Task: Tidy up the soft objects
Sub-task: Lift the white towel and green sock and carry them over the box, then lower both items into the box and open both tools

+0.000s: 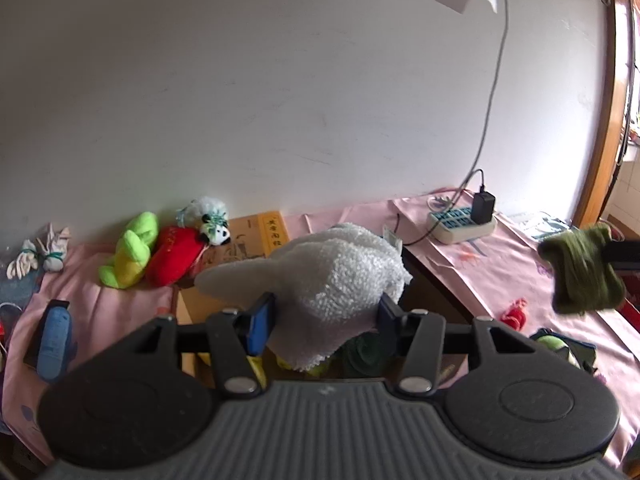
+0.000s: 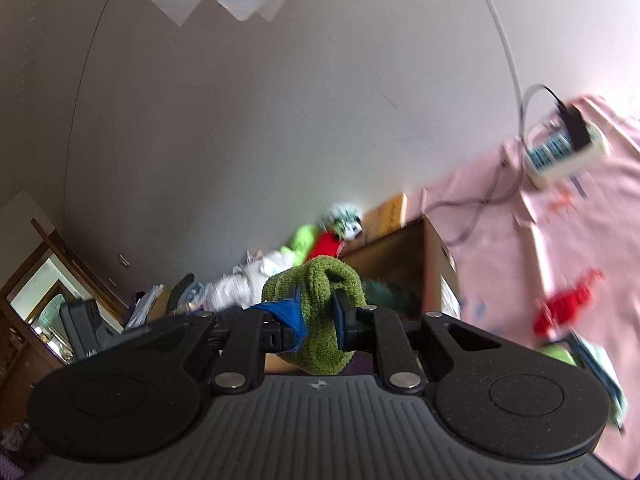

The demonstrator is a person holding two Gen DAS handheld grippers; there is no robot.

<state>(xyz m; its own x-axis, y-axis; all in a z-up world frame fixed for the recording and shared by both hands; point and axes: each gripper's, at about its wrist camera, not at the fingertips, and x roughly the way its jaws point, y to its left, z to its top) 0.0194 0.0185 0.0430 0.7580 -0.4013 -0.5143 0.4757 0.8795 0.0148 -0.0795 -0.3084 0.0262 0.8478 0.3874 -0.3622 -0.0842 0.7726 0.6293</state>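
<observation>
My left gripper is shut on a white knobbly soft cloth and holds it above an open cardboard box. My right gripper is shut on a fuzzy green cloth; the same cloth shows at the right edge of the left wrist view, held in the air. The box also shows in the right wrist view. On the pink cloth lie a lime plush, a red plush, a panda toy, a blue plush and white gloves.
A power strip with a black charger and cable sits at the back right. A small red toy lies on the pink cloth, also seen in the right wrist view. A yellow book leans behind the box. The white wall is close behind.
</observation>
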